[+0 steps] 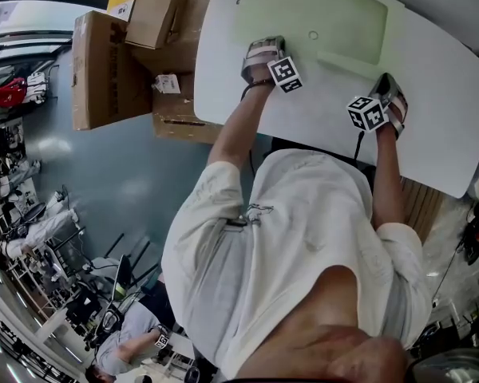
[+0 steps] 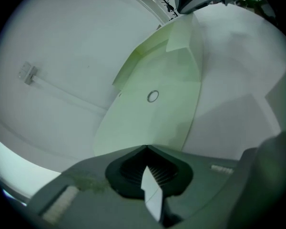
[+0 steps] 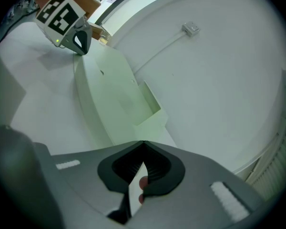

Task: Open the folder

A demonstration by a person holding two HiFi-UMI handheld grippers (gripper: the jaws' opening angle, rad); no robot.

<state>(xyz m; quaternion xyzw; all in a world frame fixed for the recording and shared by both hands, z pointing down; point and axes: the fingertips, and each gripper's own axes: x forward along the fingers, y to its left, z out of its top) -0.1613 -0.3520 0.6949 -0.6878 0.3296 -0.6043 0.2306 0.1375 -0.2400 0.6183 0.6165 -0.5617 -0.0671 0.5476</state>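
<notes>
The left gripper (image 2: 145, 147) has its jaws drawn together, with a thin pale sliver of sheet pinched between them, which looks like the near edge of the folder (image 2: 155, 123). From these jaws the pale green, translucent folder runs straight ahead, flat on the white table (image 1: 431, 94), its round snap ring (image 2: 152, 96) near the middle of the cover. The right gripper (image 3: 144, 142) is likewise closed on a thin white edge at the folder's other near corner, beside the stepped flap (image 3: 150, 106). Each gripper shows at the far end of the folder in the other's view, so the folder lies between the two, held at both near corners. Farther out on the table, a small clip (image 3: 191, 28) holds a thin cable. Cardboard boxes (image 1: 112, 70) stand on the floor beyond the table's left edge.
</notes>
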